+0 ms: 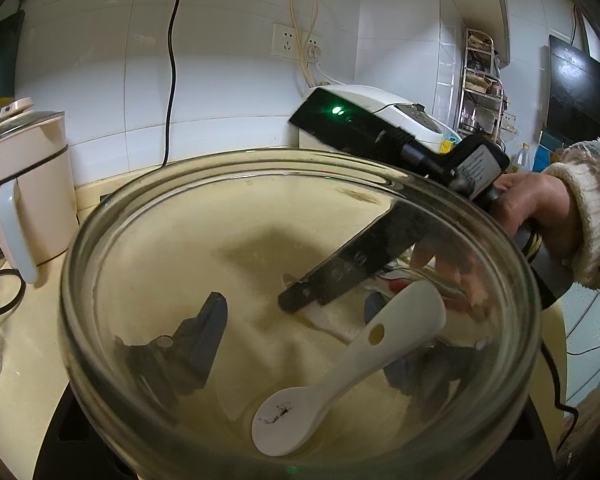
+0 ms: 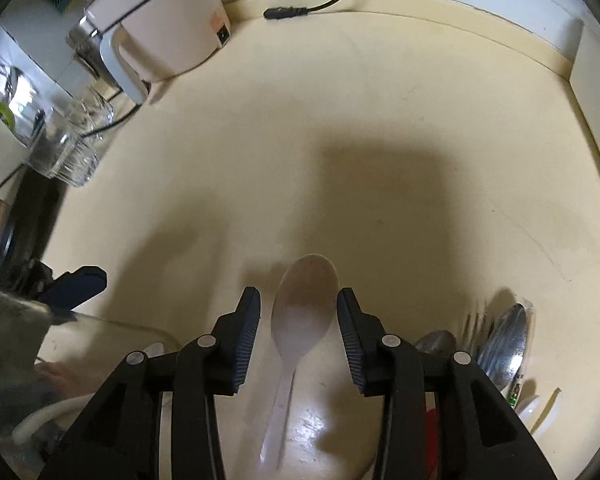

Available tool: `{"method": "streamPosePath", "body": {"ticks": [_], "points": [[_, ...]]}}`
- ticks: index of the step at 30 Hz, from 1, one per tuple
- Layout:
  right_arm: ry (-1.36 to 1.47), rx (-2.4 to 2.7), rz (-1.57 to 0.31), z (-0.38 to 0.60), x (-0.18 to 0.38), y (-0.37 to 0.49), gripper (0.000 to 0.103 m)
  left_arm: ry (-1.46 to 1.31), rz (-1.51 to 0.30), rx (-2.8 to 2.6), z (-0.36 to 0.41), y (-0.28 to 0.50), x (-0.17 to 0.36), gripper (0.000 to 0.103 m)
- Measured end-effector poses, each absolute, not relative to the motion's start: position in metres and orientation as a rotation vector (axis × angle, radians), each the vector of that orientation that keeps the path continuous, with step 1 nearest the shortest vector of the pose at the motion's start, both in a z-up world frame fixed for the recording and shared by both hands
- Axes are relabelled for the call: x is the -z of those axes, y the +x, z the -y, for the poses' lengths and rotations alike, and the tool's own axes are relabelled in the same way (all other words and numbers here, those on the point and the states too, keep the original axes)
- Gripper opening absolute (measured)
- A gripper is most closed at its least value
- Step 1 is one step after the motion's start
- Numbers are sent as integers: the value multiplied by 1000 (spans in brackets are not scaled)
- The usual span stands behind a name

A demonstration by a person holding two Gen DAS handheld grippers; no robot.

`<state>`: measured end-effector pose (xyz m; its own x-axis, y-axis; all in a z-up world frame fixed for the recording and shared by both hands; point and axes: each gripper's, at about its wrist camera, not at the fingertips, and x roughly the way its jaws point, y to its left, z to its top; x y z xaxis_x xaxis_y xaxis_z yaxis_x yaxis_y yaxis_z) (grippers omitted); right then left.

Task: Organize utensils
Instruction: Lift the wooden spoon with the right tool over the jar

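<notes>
Left wrist view: your left gripper (image 1: 296, 316) is clamped on the glass bowl (image 1: 112, 240). Both of its fingers show through the glass, one either side of the bowl's lower part. A white spoon (image 1: 340, 376) already lies inside, scoop end nearest the camera and handle leaning up toward the right rim. Your right hand (image 1: 536, 208) comes in from the right, beyond the bowl, with its tool angled down toward the counter (image 1: 32, 344). Right wrist view: the right gripper (image 2: 299, 300) is released, jaws apart. A clear plastic spoon (image 2: 304, 320) sits in the gap with daylight on both sides, so no pad is touching it. Its long axis runs straight along the fingers, scoop end away from the camera and handle back toward the wrist. It's blurred, and I can't tell whether it rests on the counter or is off it. The bowl is low on the left in this view, near the jaws. The pile of metal spoons (image 2: 504, 344) sits to the right. My read: the right hand is the nearer one, so close square across the spoon's neck, then carry it left into the bowl.
</notes>
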<state>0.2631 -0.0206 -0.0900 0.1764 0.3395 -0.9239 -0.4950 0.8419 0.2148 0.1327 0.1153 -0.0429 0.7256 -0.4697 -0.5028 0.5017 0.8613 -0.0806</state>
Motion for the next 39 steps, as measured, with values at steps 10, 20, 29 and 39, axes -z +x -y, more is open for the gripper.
{"method": "streamPosePath", "body": {"ticks": [10, 20, 29, 39], "points": [[-233, -549, -1246, 12, 96, 259, 39, 65, -538, 537, -113, 131, 43, 79], [-110, -568, -1186, 45, 79, 256, 33, 63, -537, 535, -112, 131, 43, 79], [-4, -599, -978, 75, -2, 241, 33, 63, -537, 535, -112, 130, 43, 79], [160, -792, -753, 55, -110, 218, 33, 61, -536, 537, -111, 130, 43, 79]]}}
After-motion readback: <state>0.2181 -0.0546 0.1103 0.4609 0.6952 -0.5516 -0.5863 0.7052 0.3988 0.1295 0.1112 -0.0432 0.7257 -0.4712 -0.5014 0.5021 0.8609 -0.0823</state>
